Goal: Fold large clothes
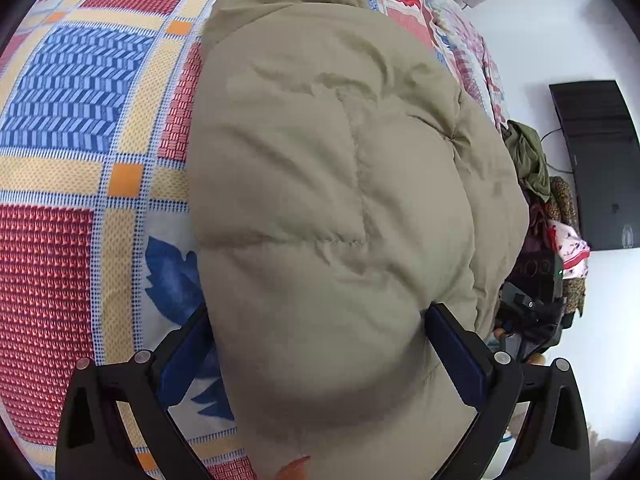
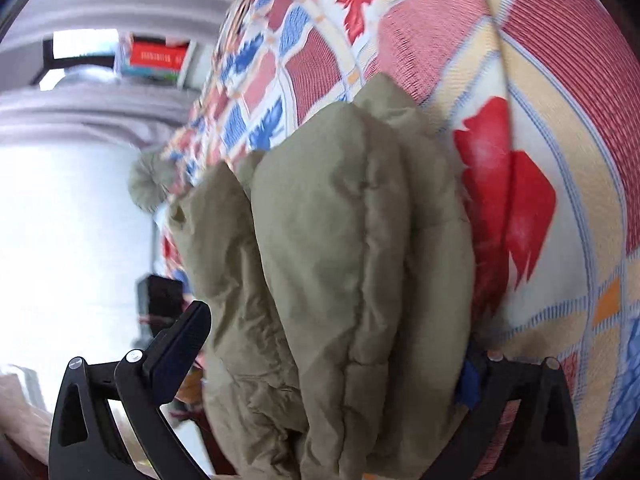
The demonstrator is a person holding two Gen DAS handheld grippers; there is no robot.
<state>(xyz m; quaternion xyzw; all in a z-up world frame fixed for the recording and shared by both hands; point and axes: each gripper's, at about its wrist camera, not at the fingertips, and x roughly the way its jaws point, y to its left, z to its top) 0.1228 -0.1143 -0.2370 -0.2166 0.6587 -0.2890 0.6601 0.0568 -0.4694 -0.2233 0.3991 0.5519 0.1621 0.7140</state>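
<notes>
A khaki padded jacket (image 1: pixel 340 160) lies on a bed covered by a patchwork sheet (image 1: pixel 80 120) in red, blue and yellow. My left gripper (image 1: pixel 318 312) stands wide at the jacket's near end, and a puffy fold bulges up between its blue pads (image 1: pixel 456 352). In the right wrist view the jacket (image 2: pixel 340 220) is bunched in thick folds at the edge of the sheet (image 2: pixel 540 80). My right gripper (image 2: pixel 336 328) is spread wide around that bunch. Its left finger (image 2: pixel 180 344) stands just clear of the cloth, and the cloth hides most of the right finger.
A heap of other clothes (image 1: pixel 532 160) sits beyond the bed's right side, with a black screen (image 1: pixel 600 160) on the white wall. A fluffy khaki trim (image 2: pixel 148 184) hangs at the bed edge. Grey curtains and a window (image 2: pixel 84 44) are at the far left.
</notes>
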